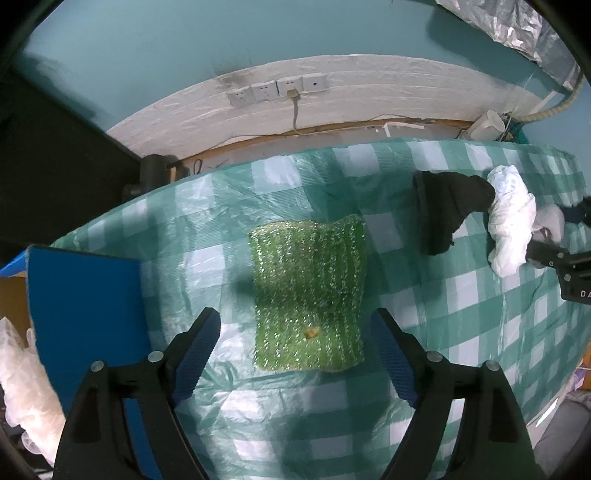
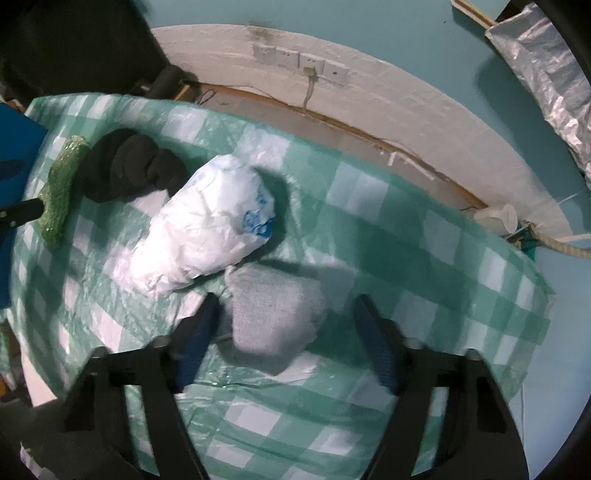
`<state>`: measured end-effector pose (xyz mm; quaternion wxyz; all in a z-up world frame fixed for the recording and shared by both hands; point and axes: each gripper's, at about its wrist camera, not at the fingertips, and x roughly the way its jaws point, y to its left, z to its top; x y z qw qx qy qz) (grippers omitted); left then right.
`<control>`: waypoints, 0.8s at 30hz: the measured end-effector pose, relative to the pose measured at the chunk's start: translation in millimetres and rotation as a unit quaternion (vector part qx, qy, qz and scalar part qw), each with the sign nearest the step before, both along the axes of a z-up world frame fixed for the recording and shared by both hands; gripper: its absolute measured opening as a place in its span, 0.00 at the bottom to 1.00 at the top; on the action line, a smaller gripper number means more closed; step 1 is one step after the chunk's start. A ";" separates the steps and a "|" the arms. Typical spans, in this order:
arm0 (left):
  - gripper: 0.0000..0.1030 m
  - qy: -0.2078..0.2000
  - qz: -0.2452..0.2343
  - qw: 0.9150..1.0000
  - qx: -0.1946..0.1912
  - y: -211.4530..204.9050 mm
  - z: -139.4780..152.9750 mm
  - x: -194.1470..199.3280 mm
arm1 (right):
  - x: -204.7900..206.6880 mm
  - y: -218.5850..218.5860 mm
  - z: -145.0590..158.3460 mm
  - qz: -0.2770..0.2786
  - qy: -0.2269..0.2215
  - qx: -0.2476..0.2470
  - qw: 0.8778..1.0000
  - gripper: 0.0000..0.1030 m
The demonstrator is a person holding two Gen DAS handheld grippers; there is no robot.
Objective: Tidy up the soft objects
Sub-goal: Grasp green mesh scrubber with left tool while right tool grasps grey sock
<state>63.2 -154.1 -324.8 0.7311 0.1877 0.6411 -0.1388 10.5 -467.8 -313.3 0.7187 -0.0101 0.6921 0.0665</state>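
Note:
A green glittery scouring cloth (image 1: pixel 308 288) lies flat on the checked tablecloth (image 1: pixel 461 314). My left gripper (image 1: pixel 295 317) hangs open over its near end, one finger on each side, and neither pad touches it. To the right lie a black fabric piece (image 1: pixel 447 210) and a white crumpled plastic bundle (image 1: pixel 511 221). In the right wrist view a grey knitted cloth (image 2: pixel 275 314) sits between the fingers of my right gripper (image 2: pixel 287 302). The left pad is at the cloth's edge and the right pad stands apart from it. The white bundle (image 2: pixel 207 225) and the black piece (image 2: pixel 129 170) lie just beyond.
A blue flat box (image 1: pixel 85 295) stands at the table's left edge, with pale crumpled plastic (image 1: pixel 22 387) below it. Wall sockets (image 1: pixel 277 90) and a cable sit behind the table. A silver foil sheet (image 1: pixel 517 26) hangs at the upper right. The table's right edge drops off near my right gripper.

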 end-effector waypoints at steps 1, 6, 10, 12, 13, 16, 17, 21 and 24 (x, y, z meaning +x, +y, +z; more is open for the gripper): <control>0.83 0.001 -0.002 1.000 0.003 -1.9 -2.3 0.4 | -0.9 0.4 -1.0 0.000 0.004 0.003 1.000 0.52; 0.83 0.007 -0.014 1.000 0.010 -9.4 -10.4 0.3 | -7.6 -1.3 3.0 -0.010 -0.003 0.009 1.000 0.32; 0.83 0.009 -0.018 1.000 0.015 -13.8 -14.8 0.4 | -16.3 -2.7 9.3 -0.020 -0.008 0.019 1.000 0.28; 0.83 0.011 -0.017 1.000 0.013 -14.6 -16.1 1.1 | -21.4 -2.2 11.6 -0.021 -0.011 0.020 1.000 0.28; 0.83 0.012 -0.016 1.000 0.011 -14.5 -16.7 1.2 | -22.9 -1.4 12.5 -0.020 -0.011 0.020 1.000 0.27; 0.72 0.016 -0.013 1.000 0.001 -13.7 -18.9 1.3 | -30.9 -2.5 16.1 -0.023 -0.014 0.021 0.999 0.26; 0.64 0.019 -0.013 1.000 0.001 -14.2 -20.5 1.2 | -33.8 -2.5 17.8 -0.025 -0.015 0.022 0.999 0.26; 0.54 0.032 -0.009 0.999 0.008 -12.7 -28.4 -0.5 | -44.8 -0.9 26.1 -0.028 -0.022 0.024 0.999 0.26; 0.46 0.021 -0.011 1.000 0.006 -11.8 -26.2 -4.6 | -51.7 3.1 29.4 -0.023 -0.024 0.021 0.999 0.26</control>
